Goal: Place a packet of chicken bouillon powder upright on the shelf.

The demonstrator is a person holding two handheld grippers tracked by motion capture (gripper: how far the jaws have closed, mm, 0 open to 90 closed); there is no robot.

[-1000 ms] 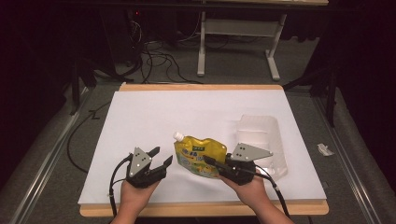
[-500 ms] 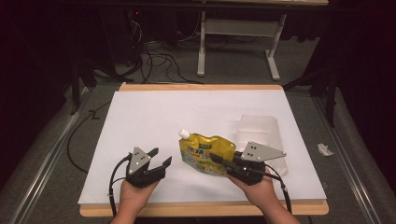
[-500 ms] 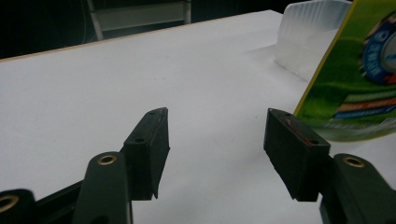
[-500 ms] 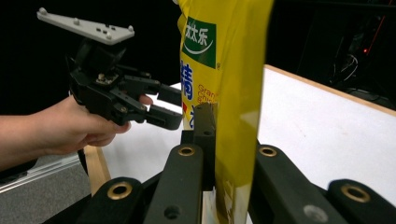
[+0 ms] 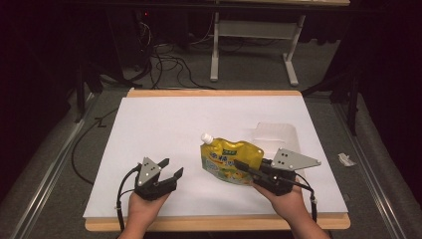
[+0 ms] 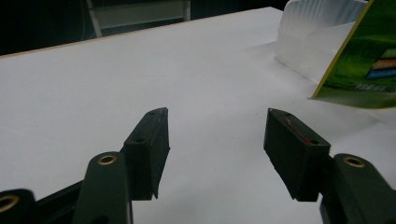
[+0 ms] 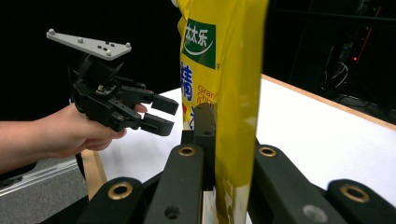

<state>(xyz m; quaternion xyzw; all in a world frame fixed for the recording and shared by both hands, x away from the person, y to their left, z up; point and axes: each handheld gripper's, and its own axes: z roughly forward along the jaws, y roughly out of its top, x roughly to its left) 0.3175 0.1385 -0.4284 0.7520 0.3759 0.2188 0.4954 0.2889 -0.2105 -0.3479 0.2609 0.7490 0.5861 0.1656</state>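
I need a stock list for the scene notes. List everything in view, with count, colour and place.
pouch: 1, yellow-green with white cap, near middle of the table, held at its edge
clear container: 1, translucent white, on the sheet behind the pouch
white sheet: 1, white, covering the tabletop
table: 1, light wood edge
scrap: 1, white, floor right of the table
cables: several, black, floor behind the table
left gripper: 1, black, fingers open, near front left
right gripper: 1, black, shut on the pouch
hands: 2, at the front edge
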